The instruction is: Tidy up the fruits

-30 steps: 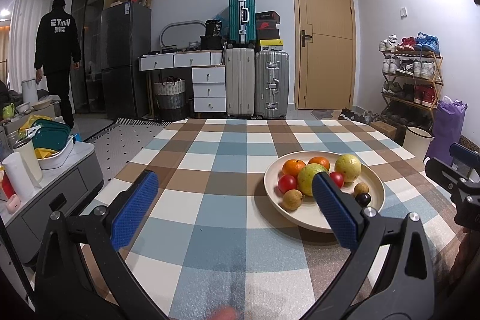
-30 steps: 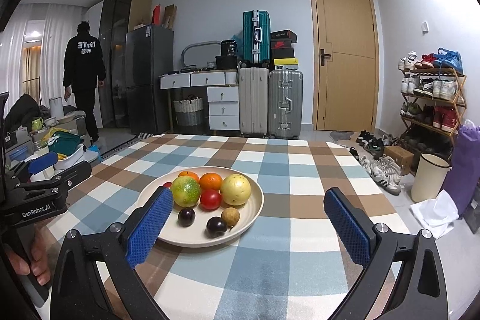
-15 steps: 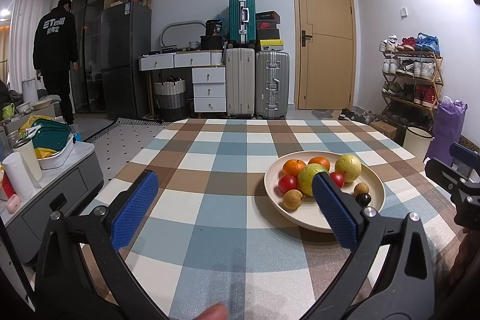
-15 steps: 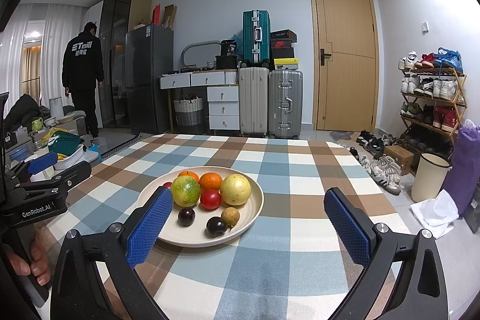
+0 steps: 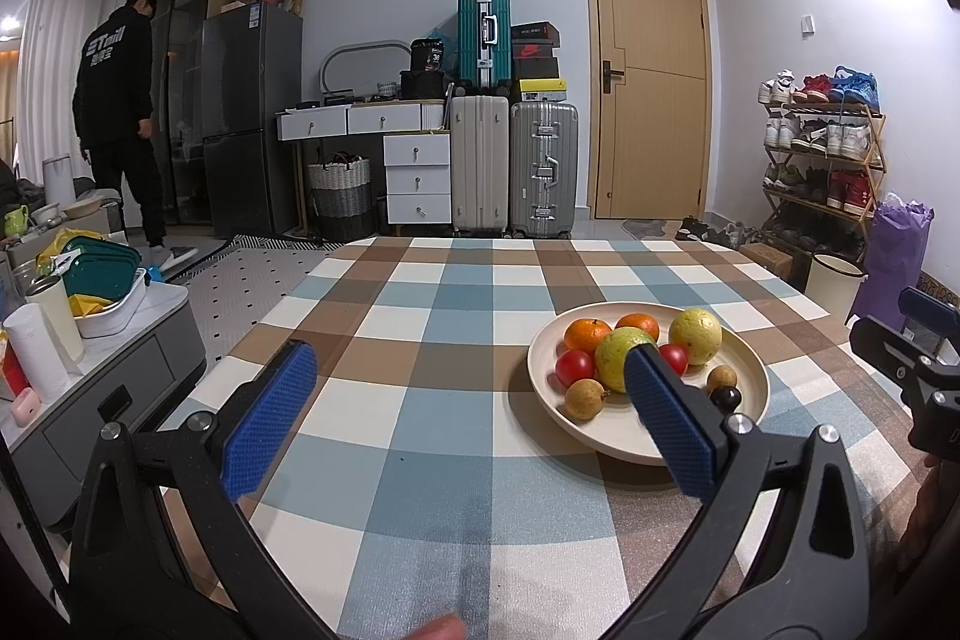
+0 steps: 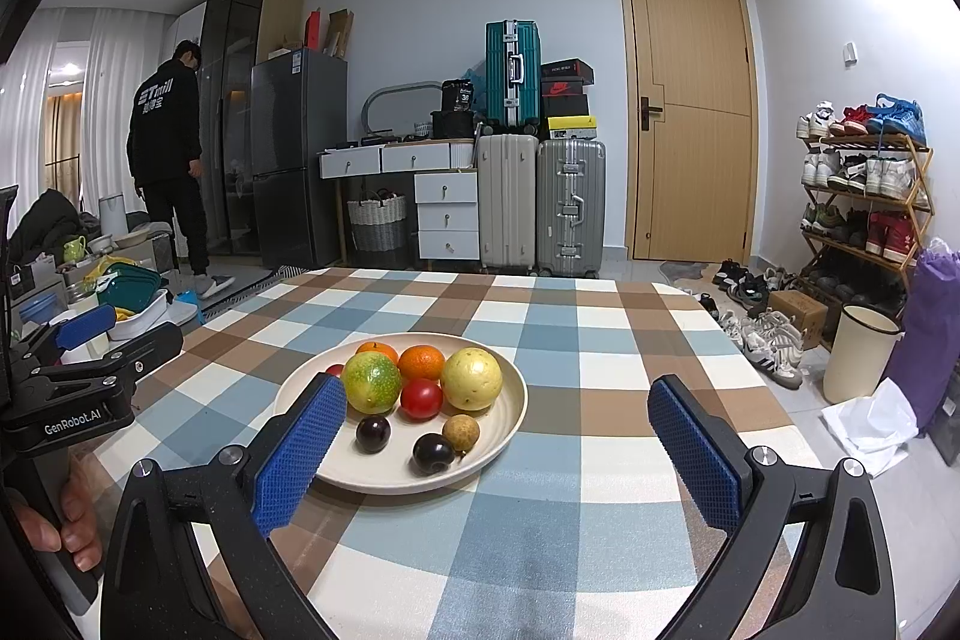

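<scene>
A cream plate [image 6: 510,418] [image 5: 750,388] stands on the checked tablecloth and holds several fruits: two oranges [image 6: 421,361], a green-yellow fruit [image 6: 372,382], a yellow fruit [image 6: 471,378], red tomatoes [image 6: 421,398], dark plums [image 6: 433,453] and a brown longan [image 6: 461,427]. My right gripper [image 6: 501,448] hovers open just in front of the plate, its left pad overlapping the plate's near-left rim. My left gripper [image 5: 468,418] is open to the left of the plate, with its right pad in front of the green-yellow fruit [image 5: 618,358]. Nothing is held.
The checked table [image 5: 420,400] stretches ahead. A low grey cabinet [image 5: 90,382] with containers stands left of it. A person [image 5: 117,112] stands at the far left by the fridge. Suitcases [image 5: 516,166], a shoe rack [image 5: 822,160] and a bin [image 6: 858,358] line the room.
The person at the far left has stepped toward the fridge. Both grippers and the fruit plate have stayed where they were.
</scene>
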The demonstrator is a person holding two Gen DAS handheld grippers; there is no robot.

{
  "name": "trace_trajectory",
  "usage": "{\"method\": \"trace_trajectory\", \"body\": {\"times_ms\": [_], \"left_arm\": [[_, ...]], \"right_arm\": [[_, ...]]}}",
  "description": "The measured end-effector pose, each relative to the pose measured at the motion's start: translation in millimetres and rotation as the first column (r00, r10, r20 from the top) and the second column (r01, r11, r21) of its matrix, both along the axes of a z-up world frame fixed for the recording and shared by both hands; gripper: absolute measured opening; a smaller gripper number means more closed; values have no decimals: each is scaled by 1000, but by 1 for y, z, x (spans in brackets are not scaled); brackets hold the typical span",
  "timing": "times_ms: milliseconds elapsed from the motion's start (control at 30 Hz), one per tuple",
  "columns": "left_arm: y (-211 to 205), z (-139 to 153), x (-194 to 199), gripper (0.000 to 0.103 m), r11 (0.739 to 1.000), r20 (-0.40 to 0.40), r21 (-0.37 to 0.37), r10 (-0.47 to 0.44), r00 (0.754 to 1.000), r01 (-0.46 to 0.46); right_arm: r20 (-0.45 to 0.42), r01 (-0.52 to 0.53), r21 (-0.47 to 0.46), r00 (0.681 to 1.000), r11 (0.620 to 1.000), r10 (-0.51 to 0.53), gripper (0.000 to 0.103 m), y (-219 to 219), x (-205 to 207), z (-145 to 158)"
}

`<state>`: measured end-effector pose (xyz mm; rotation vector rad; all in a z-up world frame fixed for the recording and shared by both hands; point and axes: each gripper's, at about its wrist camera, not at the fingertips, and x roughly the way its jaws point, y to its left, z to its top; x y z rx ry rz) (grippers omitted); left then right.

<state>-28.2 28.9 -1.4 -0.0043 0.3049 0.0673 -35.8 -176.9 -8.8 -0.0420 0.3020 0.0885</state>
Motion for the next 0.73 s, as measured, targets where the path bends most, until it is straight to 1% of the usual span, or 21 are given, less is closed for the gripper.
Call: {"method": "trace_trajectory", "body": {"times_ms": [733], "left_arm": [[-1,1,-1,102,1000,1,-2,1,1000,-1]], "right_arm": [[0,0,0,1000,1000,0,103,0,0,0]]}}
